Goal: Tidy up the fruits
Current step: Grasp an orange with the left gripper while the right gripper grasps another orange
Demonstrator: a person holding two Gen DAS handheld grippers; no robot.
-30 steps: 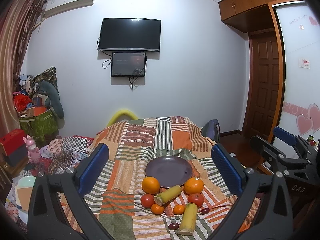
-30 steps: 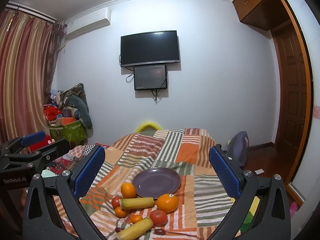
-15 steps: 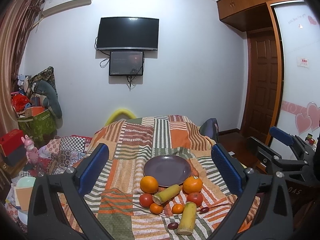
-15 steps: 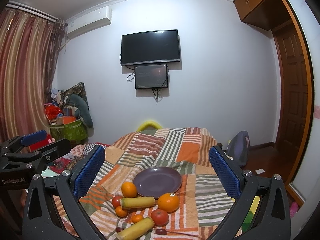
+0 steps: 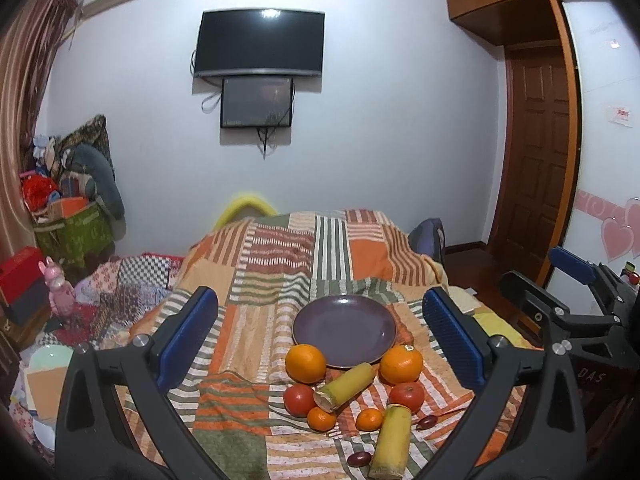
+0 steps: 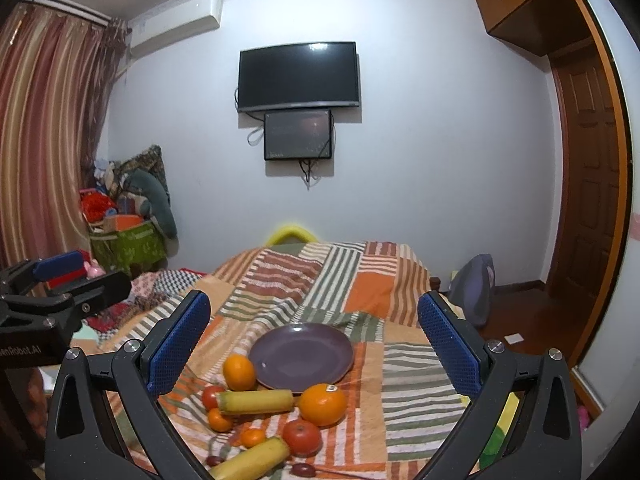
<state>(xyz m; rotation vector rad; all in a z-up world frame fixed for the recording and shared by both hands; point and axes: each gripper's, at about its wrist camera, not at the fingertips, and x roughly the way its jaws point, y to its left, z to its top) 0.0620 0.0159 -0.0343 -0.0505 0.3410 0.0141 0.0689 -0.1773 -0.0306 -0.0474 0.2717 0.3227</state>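
Both grippers hover over a bed (image 5: 280, 264) covered in a striped patchwork quilt, and neither one has anything in it. The left gripper (image 5: 320, 336) is spread wide, blue pads far apart, and the right gripper (image 6: 314, 344) is spread wide too. The fruit sits in a bunch on the quilt, right at the near edge of an empty purple plate (image 5: 344, 330). Two oranges (image 5: 305, 363) flank the plate's near rim, one each side, both about touching it. Between them lies a yellow-green cane piece (image 5: 345, 385), tilted, its far end at the plate rim. Nearer the camera are two tomatoes (image 5: 300, 399), two small tangerines (image 5: 321, 418), a second cane piece (image 5: 391, 440) and two dark red dates (image 5: 359, 458). A TV (image 5: 258, 43) hangs on the far wall with a smaller screen (image 5: 256, 102) right under it.
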